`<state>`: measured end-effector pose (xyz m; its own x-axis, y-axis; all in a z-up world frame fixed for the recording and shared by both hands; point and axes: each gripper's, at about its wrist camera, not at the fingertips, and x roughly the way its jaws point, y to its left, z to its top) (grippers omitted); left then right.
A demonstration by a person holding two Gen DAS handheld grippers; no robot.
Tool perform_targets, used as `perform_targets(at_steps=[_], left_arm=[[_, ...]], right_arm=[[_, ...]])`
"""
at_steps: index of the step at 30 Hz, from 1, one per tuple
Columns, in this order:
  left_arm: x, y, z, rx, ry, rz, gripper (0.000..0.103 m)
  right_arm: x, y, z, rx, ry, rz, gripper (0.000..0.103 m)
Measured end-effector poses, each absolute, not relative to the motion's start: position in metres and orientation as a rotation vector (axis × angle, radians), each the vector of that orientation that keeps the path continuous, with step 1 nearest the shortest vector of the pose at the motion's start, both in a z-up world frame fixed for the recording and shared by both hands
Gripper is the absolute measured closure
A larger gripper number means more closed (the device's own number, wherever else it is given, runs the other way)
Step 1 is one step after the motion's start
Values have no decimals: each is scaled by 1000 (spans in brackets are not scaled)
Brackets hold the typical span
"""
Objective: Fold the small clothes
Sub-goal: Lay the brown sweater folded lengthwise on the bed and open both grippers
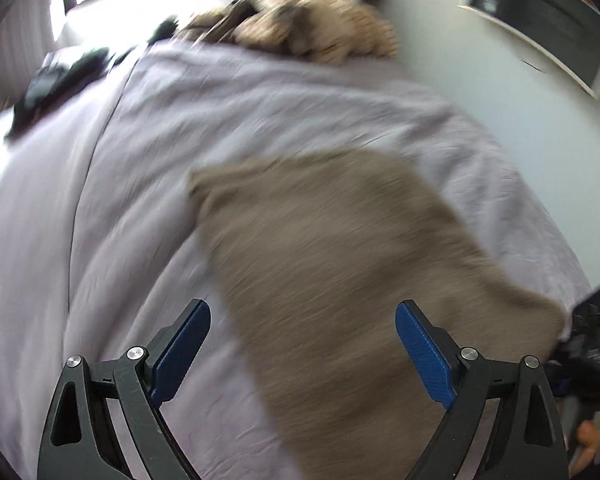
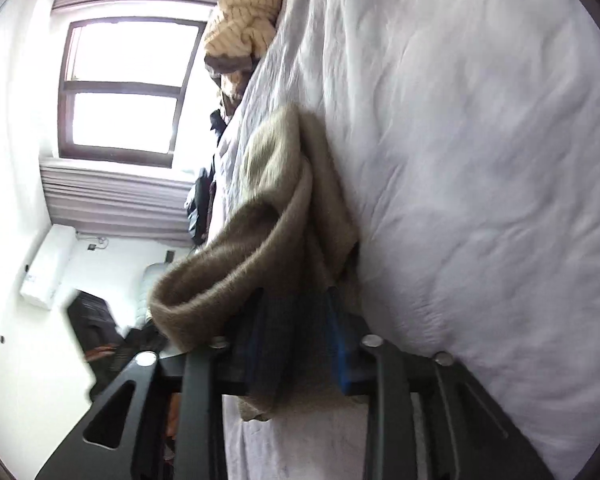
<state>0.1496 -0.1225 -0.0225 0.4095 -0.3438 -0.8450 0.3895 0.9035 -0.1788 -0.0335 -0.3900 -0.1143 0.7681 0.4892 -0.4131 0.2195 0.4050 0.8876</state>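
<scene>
A bed covered with a wrinkled pale lilac-white sheet [image 1: 148, 184] fills most of both views. A taupe knitted garment [image 1: 340, 264] lies on the sheet, blurred in the left wrist view. The left gripper [image 1: 303, 340] hangs above it with its blue-padded fingers spread wide and nothing between them. The right gripper [image 2: 296, 344] is clamped on one edge of the same taupe garment [image 2: 284, 216], which bunches and folds over its fingers just beside the sheet [image 2: 480, 160]. At the far end of the bed sits a heap of cream clothing with thin dark stripes [image 1: 320, 28], with dark items [image 1: 60, 76] nearby. The room has white walls, a dark-framed window [image 2: 124, 88] bright with daylight, striped curtains, and a white air conditioner [image 2: 46, 268] mounted on the wall.
</scene>
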Motion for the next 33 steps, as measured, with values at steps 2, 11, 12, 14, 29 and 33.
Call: perform_targets(at_steps=[2,11,12,14,29,33], left_arm=[[158,-102,-41,-24,1123,-445,9],[163,-74,-84,-332,1328,-614,9],[162,-78,-85,-349,1340,-622,9],[159,-82,-86,-371,1350,-629,9],[168,-69,-72,-309,1308,-641,9],[162,-60,-89,-337,1320,-604,9]], right_arm=[[-43,-400,-110,1180,687,183,57],[-57,-334,-106,1164,749,430,55],[-51,-318,-110,1152,780,446,55],[-33,-286,-118,1149,832,474,55],[-1,-201,-128,1032,921,465,94],[-8,-191,-152,1039,1044,464,94]])
